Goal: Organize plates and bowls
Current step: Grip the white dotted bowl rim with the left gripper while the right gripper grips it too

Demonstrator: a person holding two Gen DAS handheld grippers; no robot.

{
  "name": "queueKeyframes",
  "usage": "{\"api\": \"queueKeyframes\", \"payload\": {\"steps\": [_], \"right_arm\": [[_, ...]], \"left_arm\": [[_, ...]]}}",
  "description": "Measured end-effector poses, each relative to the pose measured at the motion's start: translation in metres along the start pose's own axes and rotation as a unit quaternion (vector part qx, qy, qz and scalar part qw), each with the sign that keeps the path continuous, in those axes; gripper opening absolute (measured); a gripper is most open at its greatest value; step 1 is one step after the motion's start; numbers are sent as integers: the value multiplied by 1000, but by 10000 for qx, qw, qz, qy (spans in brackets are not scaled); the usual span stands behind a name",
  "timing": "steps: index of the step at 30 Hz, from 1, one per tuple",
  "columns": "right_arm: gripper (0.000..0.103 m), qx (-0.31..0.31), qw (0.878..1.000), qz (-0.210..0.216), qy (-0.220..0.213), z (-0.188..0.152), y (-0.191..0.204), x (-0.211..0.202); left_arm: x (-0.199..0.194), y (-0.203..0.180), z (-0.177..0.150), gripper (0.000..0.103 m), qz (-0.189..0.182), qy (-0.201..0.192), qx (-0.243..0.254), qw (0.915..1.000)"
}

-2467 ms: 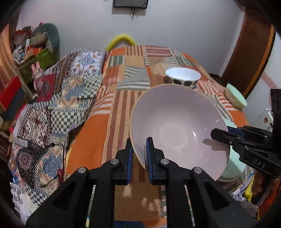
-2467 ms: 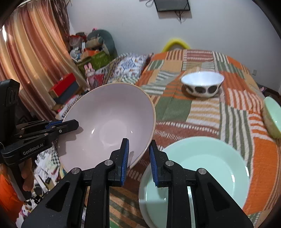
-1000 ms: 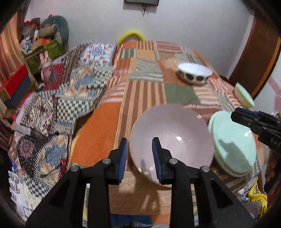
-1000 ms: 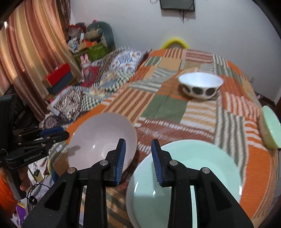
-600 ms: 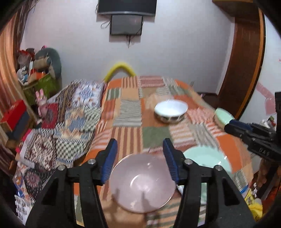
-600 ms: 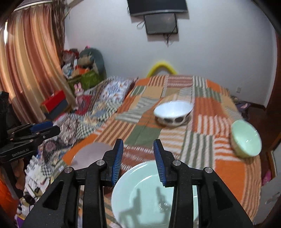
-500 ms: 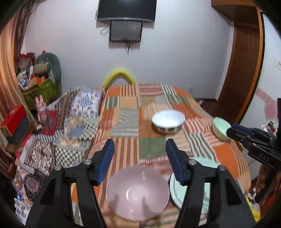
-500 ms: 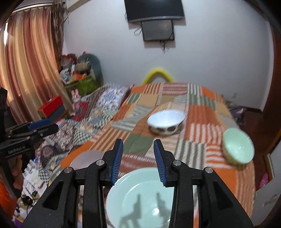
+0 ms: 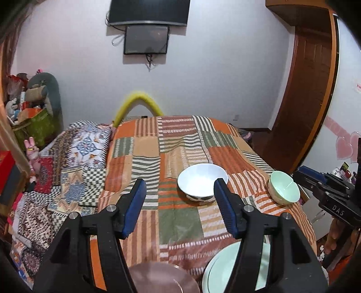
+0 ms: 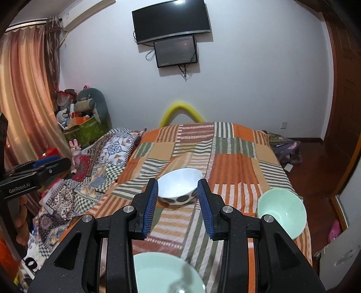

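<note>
The left claw [image 9: 179, 204] hangs above the near end of the bed [image 9: 180, 223], its blue pads well apart with nothing between them; its jaws have just been opening. The right claw [image 10: 177, 205] also stands apart and empty, though by a narrower gap, after opening a little.

Below the left claw, at the near edge of the bed, lies the pink bowl [image 9: 162, 279], upright on the patchwork cover and partly cut off by the frame. Just to its right sits the pale green plate [image 9: 225, 272], close beside the bowl; whether the two rims touch cannot be told. In the right wrist view the same green plate [image 10: 164, 272] fills the near foreground between the claw's arms.

Farther along the bed, near its middle, stands the white bowl with dark spots [image 9: 202, 184], upright and clear of everything else. To its right, at the right edge of the bed, rests a small green bowl [image 9: 283, 190], tipped slightly toward the camera.

Nothing lies on the cover between the claws and the two far bowls. A second patterned quilt [image 9: 74, 171] spreads to the left of the bed, a yellow arch [image 9: 140, 104] rises behind its far end, and a dark screen [image 10: 172, 20] hangs on the far wall.
</note>
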State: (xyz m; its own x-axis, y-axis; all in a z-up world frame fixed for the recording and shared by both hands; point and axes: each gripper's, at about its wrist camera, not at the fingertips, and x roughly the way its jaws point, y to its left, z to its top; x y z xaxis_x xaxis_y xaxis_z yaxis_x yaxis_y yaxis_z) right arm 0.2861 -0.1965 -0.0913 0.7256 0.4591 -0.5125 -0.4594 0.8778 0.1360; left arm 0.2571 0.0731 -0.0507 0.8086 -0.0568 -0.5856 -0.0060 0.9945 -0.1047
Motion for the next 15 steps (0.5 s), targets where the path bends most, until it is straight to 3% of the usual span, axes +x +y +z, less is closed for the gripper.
{"api": "queueKeyframes", "payload": {"steps": [8, 15], "right_arm": [[33, 37, 9995, 93, 300, 0, -10, 47], [33, 25, 9978, 133, 646, -10, -16, 95]], "left_arm": [[85, 12, 4, 61, -339, 639, -125, 9973], [158, 26, -3, 35, -606, 1186, -229, 9908]]}}
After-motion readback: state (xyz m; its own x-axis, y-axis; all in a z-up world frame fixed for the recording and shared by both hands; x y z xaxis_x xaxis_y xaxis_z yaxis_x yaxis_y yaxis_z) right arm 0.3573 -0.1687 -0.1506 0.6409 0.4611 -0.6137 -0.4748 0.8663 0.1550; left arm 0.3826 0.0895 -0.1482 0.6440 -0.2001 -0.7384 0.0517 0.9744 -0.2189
